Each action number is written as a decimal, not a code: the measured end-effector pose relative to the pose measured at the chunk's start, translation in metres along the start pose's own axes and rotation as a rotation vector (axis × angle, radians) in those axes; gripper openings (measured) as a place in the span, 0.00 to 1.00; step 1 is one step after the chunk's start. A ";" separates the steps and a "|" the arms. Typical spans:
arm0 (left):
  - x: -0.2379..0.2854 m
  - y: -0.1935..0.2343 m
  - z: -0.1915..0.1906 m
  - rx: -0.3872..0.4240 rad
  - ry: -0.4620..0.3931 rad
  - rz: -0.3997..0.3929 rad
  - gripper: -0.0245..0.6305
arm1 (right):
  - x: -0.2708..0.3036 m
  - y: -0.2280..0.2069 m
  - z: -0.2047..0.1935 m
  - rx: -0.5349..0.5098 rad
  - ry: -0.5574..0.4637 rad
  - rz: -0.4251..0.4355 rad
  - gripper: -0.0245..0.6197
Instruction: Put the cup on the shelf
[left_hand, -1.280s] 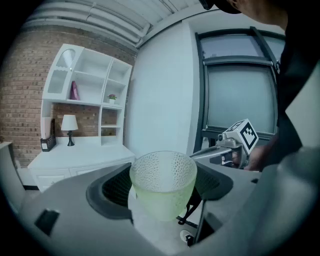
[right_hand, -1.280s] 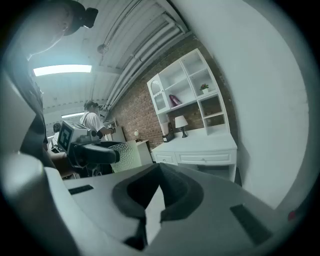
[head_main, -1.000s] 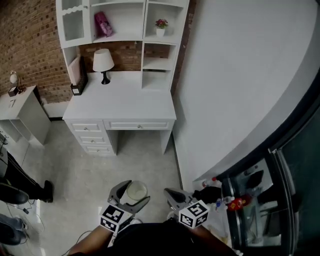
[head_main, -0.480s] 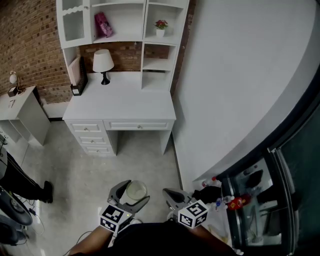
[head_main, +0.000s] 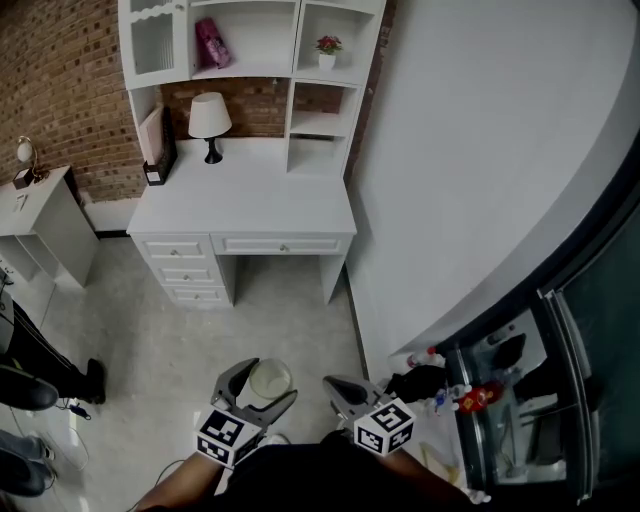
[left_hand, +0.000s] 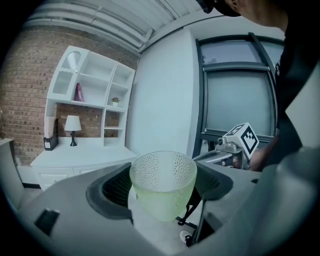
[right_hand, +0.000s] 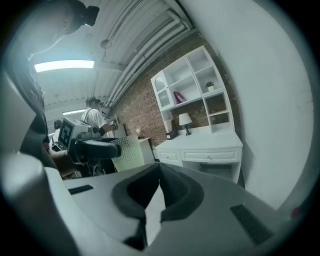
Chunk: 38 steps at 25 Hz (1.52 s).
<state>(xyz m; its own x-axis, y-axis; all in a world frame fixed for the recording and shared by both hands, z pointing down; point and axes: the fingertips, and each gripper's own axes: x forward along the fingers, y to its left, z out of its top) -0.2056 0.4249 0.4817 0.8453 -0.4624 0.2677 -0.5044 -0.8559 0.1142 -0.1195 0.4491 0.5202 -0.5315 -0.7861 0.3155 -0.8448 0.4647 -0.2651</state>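
Pale-green and dimpled, the cup (left_hand: 163, 181) stands upright with its mouth up, clamped by its sides between the left tongs (head_main: 260, 386). It is carried low over the floor, close to the person's body. The right tongs (right_hand: 158, 172) are pressed together with nothing between them, just beside the left pair.

The shelf unit (head_main: 292, 62) rises from the back of the white worktop (head_main: 250, 200), straight ahead of the cup, higher up and well apart from it across bare floor. A table lamp (head_main: 209, 118) stands on the worktop, and a potted plant (head_main: 328, 50) fills the top right bay. The bays below it look free.

Only the left side carries anything, so the placing is probably its job. It would mean closing in on the unit and raising the cup, upright as it is, into a free bay.
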 end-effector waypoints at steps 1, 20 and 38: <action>-0.003 0.001 -0.001 -0.001 0.000 -0.001 0.62 | 0.002 0.002 0.000 0.002 0.000 -0.004 0.05; 0.006 0.042 -0.010 -0.042 0.025 0.019 0.62 | 0.042 -0.005 0.010 0.001 0.022 0.015 0.05; 0.126 0.122 0.039 -0.008 0.027 0.030 0.62 | 0.116 -0.133 0.074 0.024 -0.025 -0.003 0.05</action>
<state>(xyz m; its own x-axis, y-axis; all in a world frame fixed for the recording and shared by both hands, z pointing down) -0.1539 0.2528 0.4917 0.8245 -0.4815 0.2972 -0.5312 -0.8396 0.1135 -0.0641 0.2653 0.5244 -0.5268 -0.7978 0.2932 -0.8445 0.4524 -0.2865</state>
